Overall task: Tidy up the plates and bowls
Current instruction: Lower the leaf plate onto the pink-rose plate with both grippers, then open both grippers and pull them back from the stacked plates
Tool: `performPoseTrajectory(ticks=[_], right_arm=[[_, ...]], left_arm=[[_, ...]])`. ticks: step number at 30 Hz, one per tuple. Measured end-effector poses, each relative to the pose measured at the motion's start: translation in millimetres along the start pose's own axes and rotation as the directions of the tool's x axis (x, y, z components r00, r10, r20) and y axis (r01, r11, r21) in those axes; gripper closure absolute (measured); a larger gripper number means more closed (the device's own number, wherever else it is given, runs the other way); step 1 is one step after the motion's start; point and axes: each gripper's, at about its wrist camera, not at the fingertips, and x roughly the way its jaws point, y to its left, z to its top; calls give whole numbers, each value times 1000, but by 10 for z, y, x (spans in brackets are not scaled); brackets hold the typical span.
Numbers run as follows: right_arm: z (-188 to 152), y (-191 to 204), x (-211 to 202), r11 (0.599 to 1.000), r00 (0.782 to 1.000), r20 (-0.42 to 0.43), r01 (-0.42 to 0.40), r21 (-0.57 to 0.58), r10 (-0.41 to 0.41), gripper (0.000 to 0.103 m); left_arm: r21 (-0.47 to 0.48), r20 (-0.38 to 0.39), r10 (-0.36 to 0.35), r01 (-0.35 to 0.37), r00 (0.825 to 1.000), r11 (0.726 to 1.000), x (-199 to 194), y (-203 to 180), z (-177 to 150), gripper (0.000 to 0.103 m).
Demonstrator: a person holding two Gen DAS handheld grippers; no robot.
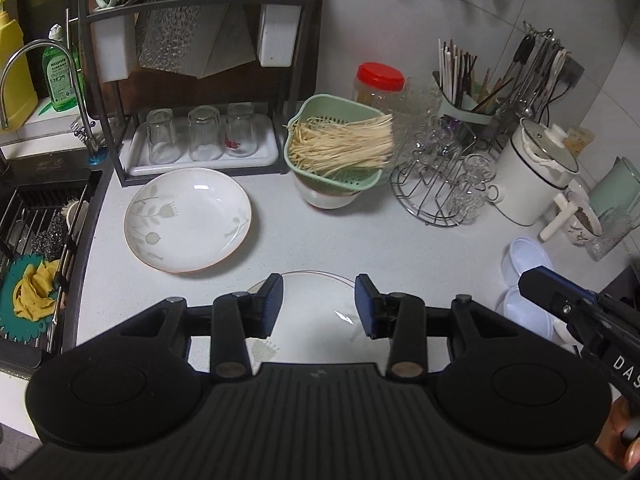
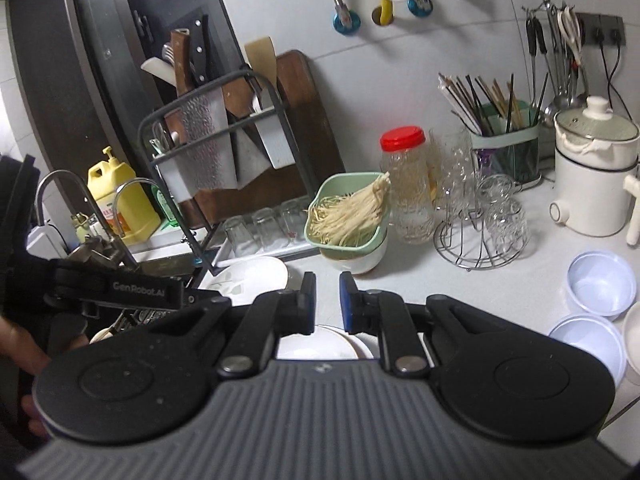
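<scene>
Nothing is stacked yet: two plates [image 1: 188, 220] lie apart beside the green colander [image 1: 332, 148]. The left claw [image 1: 318, 306] is held open and empty, the right claw [image 2: 327, 303] nearly closed on nothing.

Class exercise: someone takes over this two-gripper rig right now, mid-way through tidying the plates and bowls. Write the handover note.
Left gripper: open, nothing between the fingers, above the near plate.
Right gripper: jaws nearly shut, holding nothing.
Things: a floral plate lies alone on the counter in front of the dish rack; the near plate lies below both grippers; two translucent bowls sit separately at the right; a white bowl sits under the green colander of noodles.
Done: nothing looks stacked yet.
Left: gather the plates together, nest the bowls.
</scene>
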Motion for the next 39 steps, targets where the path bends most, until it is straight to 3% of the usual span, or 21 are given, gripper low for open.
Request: performPoseTrajectory(ticks=[21, 35, 39], right_arm=[[-230, 10, -638, 1000, 1000, 18, 13, -26, -13, 87], [-314, 127, -659, 992, 1000, -6, -22, -125, 21, 87], [-326, 172, -637, 988, 999, -15, -43, -150, 41, 81]], left_arm=[[-7, 42, 6, -6, 999, 1000, -486, -299, -425, 54], [-44, 53, 75, -72, 996, 996, -694, -158, -734, 27], [-61, 64, 102, -98, 993, 993, -768, -91, -760, 24]])
